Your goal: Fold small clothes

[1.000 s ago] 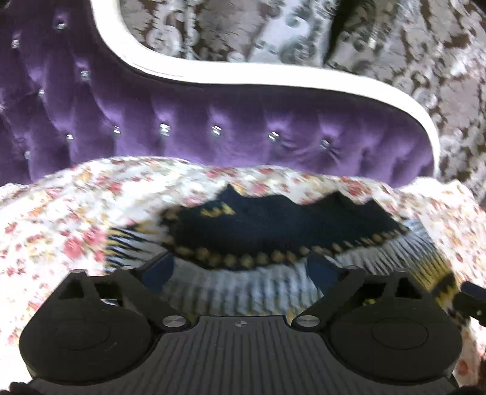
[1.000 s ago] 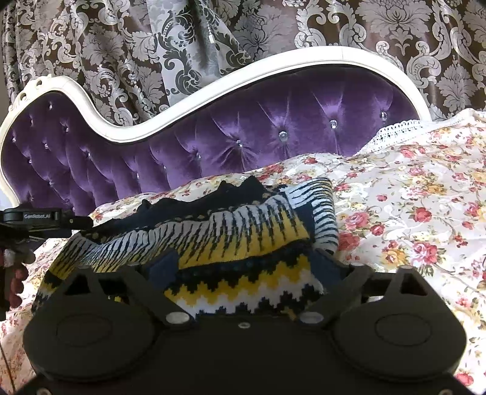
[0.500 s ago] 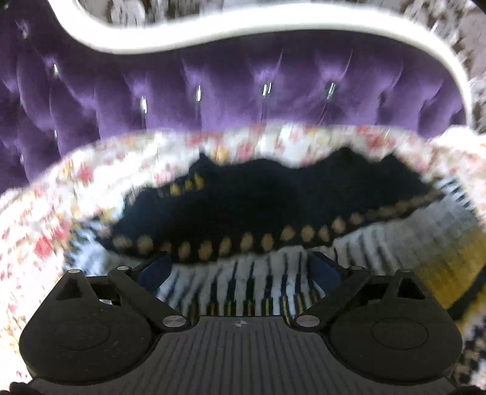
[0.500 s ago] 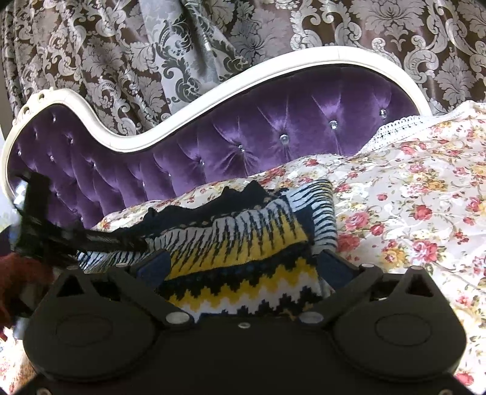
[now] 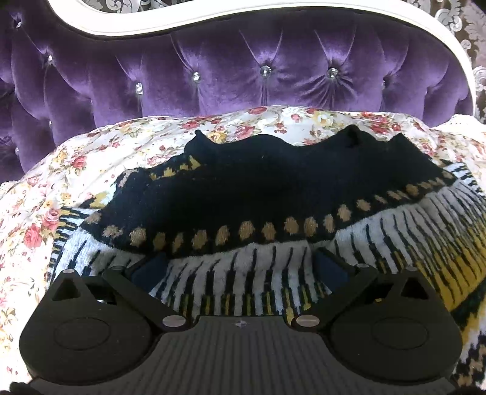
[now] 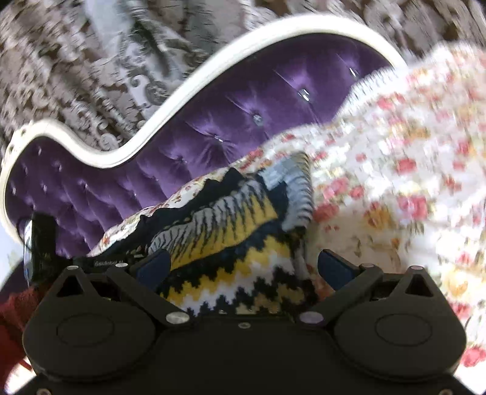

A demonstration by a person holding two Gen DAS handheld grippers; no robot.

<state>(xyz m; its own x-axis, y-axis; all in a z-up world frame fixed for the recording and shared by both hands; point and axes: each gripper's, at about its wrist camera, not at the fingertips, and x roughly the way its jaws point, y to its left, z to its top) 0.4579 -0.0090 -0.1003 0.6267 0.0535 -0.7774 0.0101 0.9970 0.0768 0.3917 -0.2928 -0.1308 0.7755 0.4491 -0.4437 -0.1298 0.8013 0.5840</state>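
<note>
A small knitted sweater (image 5: 261, 194), black, white and yellow, lies folded on the floral bedspread (image 5: 91, 158). My left gripper (image 5: 240, 267) is open, its jaws wide apart just above the sweater's striped white part. In the right wrist view the sweater (image 6: 237, 231) lies in front of my right gripper (image 6: 243, 267), which is open over its zigzag-patterned end. The left gripper's body (image 6: 42, 243) shows at the left edge of that view. Neither gripper holds cloth.
A purple tufted headboard (image 5: 243, 70) with a white frame (image 5: 152, 24) stands close behind the sweater. Patterned curtains (image 6: 91, 60) hang behind it. The bedspread (image 6: 395, 182) stretches to the right of the sweater.
The left gripper has moved forward and lower over the sweater. The right wrist view has tilted and blurred as the right gripper swings; both stayed open.
</note>
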